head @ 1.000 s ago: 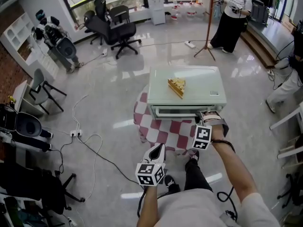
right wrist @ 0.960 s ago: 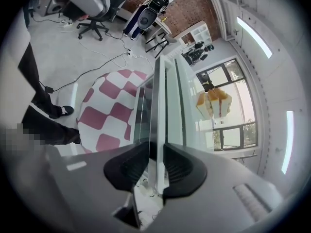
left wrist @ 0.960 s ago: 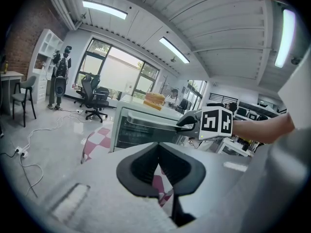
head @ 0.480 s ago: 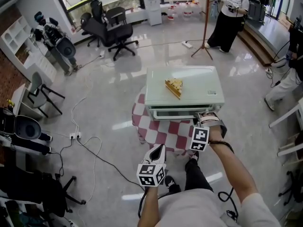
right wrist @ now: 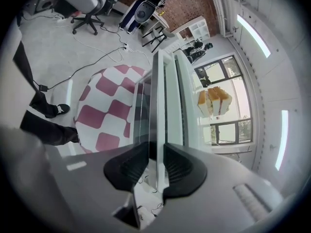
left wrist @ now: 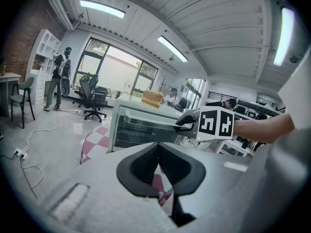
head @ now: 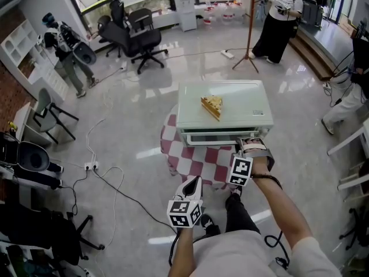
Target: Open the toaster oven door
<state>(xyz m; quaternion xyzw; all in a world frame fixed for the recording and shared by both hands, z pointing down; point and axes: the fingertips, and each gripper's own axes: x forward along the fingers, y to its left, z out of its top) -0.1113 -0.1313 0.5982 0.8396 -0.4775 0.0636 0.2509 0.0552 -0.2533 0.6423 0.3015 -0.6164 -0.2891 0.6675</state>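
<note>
A: Several bread slices: inside the toaster oven?
B: No. On its top; the oven stands on the checked table. Fingers of the right gripper clamp the door handle. Those of the left gripper are pressed together, empty. Only the left gripper view faces the door glass; interior unreadable.

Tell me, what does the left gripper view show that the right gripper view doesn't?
Only the left gripper view: the left gripper, jaws pressed together and empty, and the right gripper seen from outside, with its marker cube. Only the right gripper view: those right jaws closed on the door handle, up close, and a shoe on the floor. Both: the toaster oven, the bread on top, the checkered cloth beneath.
</note>
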